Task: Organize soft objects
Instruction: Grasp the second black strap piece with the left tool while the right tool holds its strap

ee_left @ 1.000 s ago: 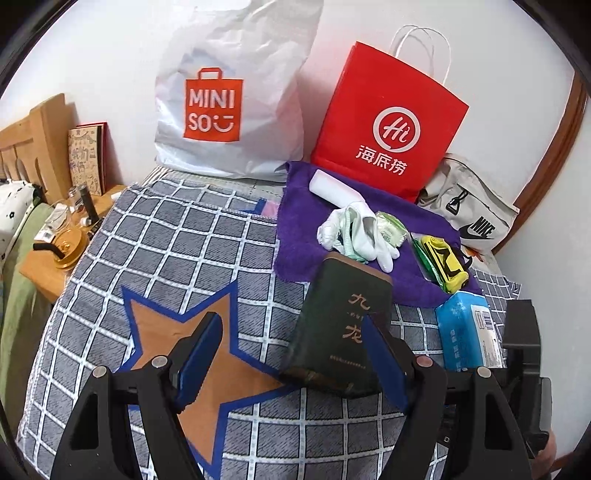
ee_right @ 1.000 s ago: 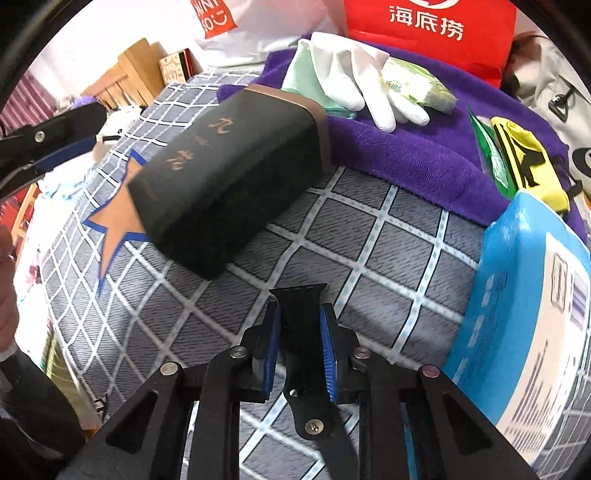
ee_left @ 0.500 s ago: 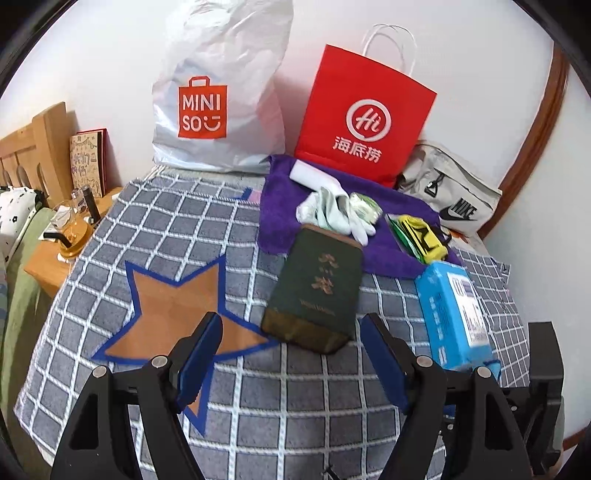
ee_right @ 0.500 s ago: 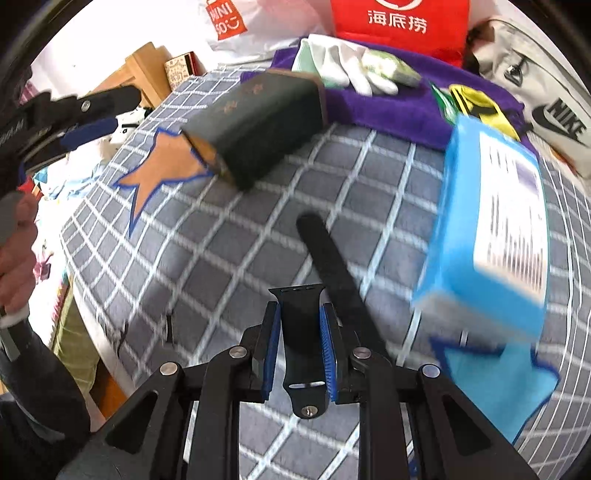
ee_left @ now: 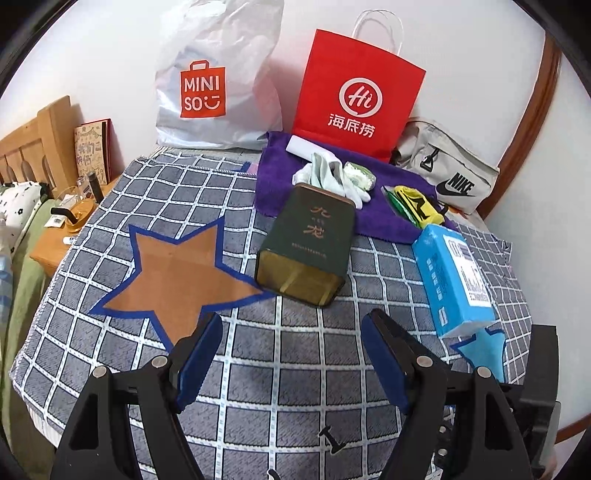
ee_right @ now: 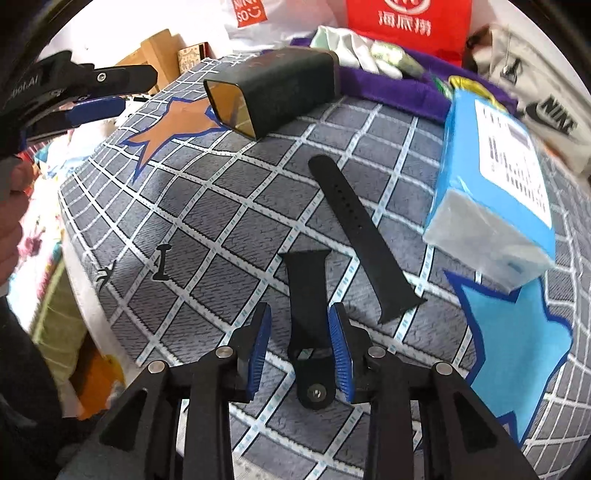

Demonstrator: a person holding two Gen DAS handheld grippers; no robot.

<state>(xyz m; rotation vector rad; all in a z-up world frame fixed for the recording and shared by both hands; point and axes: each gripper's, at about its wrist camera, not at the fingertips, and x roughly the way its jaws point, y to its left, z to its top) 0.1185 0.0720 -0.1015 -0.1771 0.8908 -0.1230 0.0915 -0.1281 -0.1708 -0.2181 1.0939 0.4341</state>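
Left wrist: checked cloth (ee_left: pixel 295 369) on table, white wall (ee_left: pixel 461 55) behind.

Even, soft indoor light; strong fisheye curvature in both views.

The white wall (ee_left: pixel 110 55) is bright without glare. Motion blur smears the red bag (ee_right: pixel 406 22) and far clutter in the right wrist view. Black vignette rings the corners; shadows stay faint.
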